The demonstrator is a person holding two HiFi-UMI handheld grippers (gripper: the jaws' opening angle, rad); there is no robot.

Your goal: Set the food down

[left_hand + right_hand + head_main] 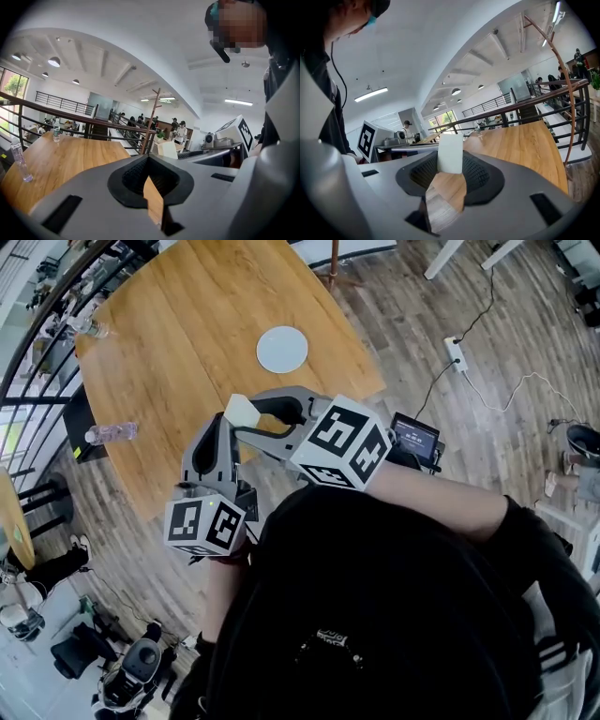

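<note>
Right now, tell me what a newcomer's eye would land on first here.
First, the pale cream rectangular block of food, pinched between the jaws of the right gripper and held over the near edge of the light wooden table. Next, the round white plate, lying bare further out on that table.

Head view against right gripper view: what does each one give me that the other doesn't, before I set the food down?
Only the head view: the white plate lying on the table, and a power strip on the floor. Only the right gripper view: the right gripper seen along its jaws, shut on the food, plus the railing and a ceiling light. Both: the pale food and the wooden table.
</note>
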